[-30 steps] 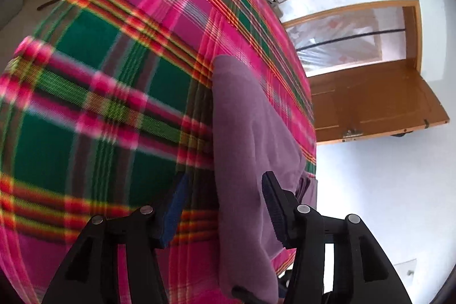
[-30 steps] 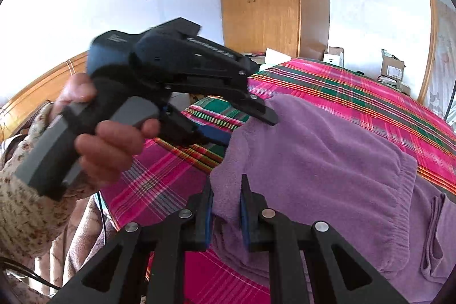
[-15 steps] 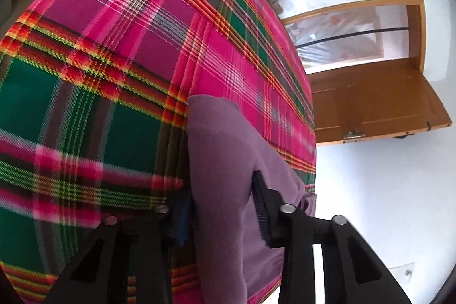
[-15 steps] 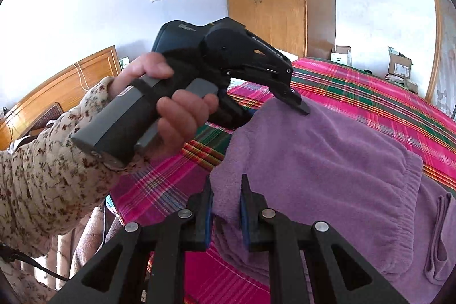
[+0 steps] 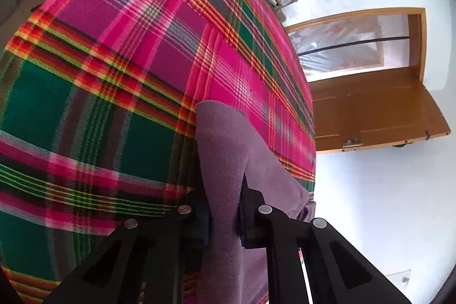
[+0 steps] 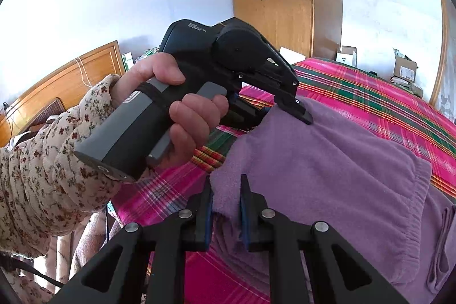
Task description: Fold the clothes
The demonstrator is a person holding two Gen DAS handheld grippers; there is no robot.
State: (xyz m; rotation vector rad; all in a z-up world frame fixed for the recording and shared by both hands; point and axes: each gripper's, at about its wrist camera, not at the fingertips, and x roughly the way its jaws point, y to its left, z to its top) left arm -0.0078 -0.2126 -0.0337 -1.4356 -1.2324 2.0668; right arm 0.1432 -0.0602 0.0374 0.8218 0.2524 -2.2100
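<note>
Fleece, purple and soft-napped: the garment [image 6: 327, 167] lies on the plaid bedspread [image 5: 114, 76], doubled over, its gathered elastic waistband showing toward the right. Our left gripper [image 5: 223, 214] pinches one corner of the fold, and our right gripper [image 6: 225, 204] is clamped on the neighbouring corner, both near the bed's edge.
</note>
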